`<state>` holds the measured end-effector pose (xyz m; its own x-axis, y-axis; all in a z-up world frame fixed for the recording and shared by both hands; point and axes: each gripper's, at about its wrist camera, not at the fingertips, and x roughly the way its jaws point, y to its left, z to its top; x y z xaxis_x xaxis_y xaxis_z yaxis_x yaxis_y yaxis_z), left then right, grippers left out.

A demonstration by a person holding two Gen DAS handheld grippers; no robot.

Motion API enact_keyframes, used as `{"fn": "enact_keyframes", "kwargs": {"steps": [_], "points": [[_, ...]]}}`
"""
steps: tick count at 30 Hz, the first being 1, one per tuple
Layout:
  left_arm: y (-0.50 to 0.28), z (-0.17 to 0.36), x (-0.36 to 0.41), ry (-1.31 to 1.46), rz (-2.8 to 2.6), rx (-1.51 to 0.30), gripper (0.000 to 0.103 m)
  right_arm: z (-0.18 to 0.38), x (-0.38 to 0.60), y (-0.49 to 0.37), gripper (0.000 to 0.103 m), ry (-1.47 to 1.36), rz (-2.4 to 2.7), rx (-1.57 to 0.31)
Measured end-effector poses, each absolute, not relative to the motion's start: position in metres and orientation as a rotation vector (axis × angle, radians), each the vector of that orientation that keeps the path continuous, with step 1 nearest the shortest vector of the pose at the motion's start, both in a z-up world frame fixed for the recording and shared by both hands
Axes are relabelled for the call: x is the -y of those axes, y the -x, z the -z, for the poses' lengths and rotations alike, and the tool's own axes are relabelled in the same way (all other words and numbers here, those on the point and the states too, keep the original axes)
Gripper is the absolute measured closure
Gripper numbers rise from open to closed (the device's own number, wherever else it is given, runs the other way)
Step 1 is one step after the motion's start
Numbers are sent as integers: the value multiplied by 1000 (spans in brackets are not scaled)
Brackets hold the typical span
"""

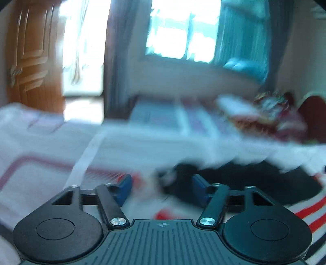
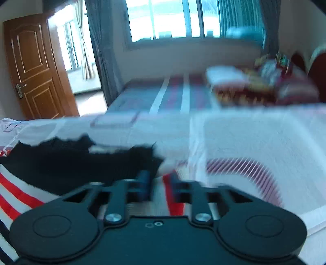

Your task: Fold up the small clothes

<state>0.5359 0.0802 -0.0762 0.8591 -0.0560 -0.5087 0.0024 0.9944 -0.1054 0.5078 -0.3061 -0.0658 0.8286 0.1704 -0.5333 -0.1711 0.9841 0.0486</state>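
A small garment lies on the white bed cover [image 2: 254, 142]; it is black with red and white stripes. In the left wrist view its black part [image 1: 254, 185] spreads to the right of my left gripper [image 1: 162, 186]. That gripper's blue pads [image 1: 124, 186] stand well apart, with only blurred cloth below and beyond them. In the right wrist view the black part [image 2: 71, 165] lies ahead and to the left, and a red stripe runs under my right gripper [image 2: 161, 184]. Its blue fingers [image 2: 145, 183] are apart over the fabric and no pad presses on it. Both views are motion-blurred.
The bed stretches ahead with a striped sheet [image 2: 163, 95] and a heap of colourful bedding [image 2: 264, 85] at the far right. A wooden door [image 2: 34, 67] stands open at the left, grey curtains [image 2: 101, 51] beside it, and a bright window [image 2: 173, 18] beyond the bed.
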Motion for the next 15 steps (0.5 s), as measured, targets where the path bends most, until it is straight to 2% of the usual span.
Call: {"fn": "enact_keyframes", "kwargs": {"steps": [1, 3, 6, 7, 8, 10, 13, 15], "points": [[-541, 71, -64, 90, 78, -543, 38, 59, 298, -503, 39, 10, -207, -525], [-557, 69, -23, 68, 219, -584, 38, 56, 267, -513, 45, 61, -283, -574], [-576, 85, 25, 51, 296, -661, 38, 69, 219, -532, 65, 103, -365, -662], [-580, 93, 32, 65, 303, -690, 38, 73, 211, -536, 77, 82, -377, -678], [-580, 101, 36, 56, 292, -714, 38, 80, 203, -539, 85, 72, -373, -707], [-573, 110, 36, -11, 279, -724, 38, 94, 192, -540, 82, 119, -363, -760], [-551, 109, 0, -50, 219, -680, 38, 95, 212, -528, 78, 197, -295, -724], [-535, 113, -40, -44, 161, -671, 38, 93, 250, -522, 80, 177, -210, -714]]}}
